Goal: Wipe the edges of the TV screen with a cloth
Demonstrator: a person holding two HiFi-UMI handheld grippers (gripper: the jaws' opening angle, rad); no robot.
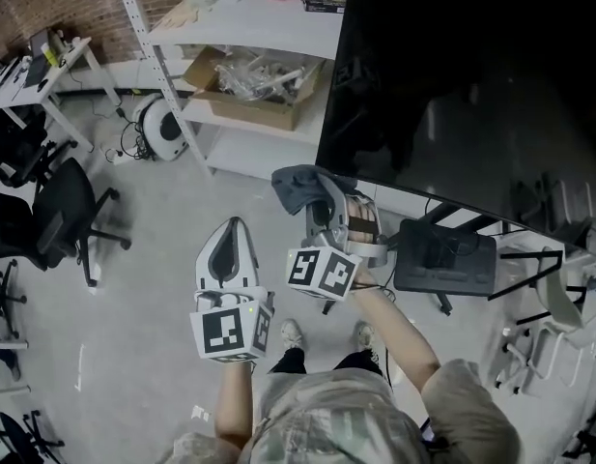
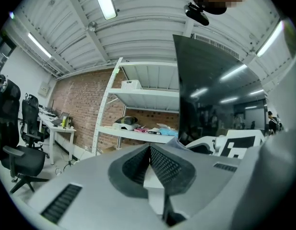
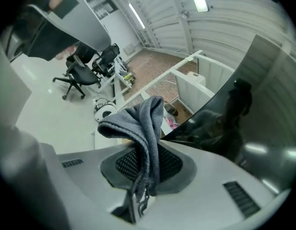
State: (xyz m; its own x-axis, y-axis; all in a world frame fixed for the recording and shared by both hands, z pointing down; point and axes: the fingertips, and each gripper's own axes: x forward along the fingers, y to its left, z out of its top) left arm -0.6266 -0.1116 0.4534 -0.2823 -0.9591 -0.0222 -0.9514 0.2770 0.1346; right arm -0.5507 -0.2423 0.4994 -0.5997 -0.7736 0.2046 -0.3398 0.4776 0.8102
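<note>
TV screen (image 1: 471, 85): dark and glossy, fills the upper right of the head view. Its left edge drops to a lower-left corner, and the bottom edge runs from there down to the right.
Cloth (image 1: 299, 184): grey and bunched, just beside that lower-left corner. Contact with the edge cannot be made out.
Right gripper (image 1: 322, 201): jaws closed onto the cloth. In the right gripper view the cloth (image 3: 143, 123) is pinched between the pads, folds over the tip, and hangs toward the camera. The screen (image 3: 243, 119) rises close on the right.
Left gripper (image 1: 232, 228): held left of the right one, apart from the screen. In the left gripper view (image 2: 150, 151) the ribbed pads meet with nothing between them.
Left of the corner: shelf unit (image 1: 249, 27) stands just beside the screen's left edge, with a cardboard box (image 1: 254, 90) on its lower shelf.
Below the bottom edge: dark stand block (image 1: 442, 254) and cables sit under the edge, to the right of the right gripper.
Open room: bare grey floor (image 1: 153, 259) extends left of both grippers. An office chair (image 1: 61, 211) is well apart at far left.
</note>
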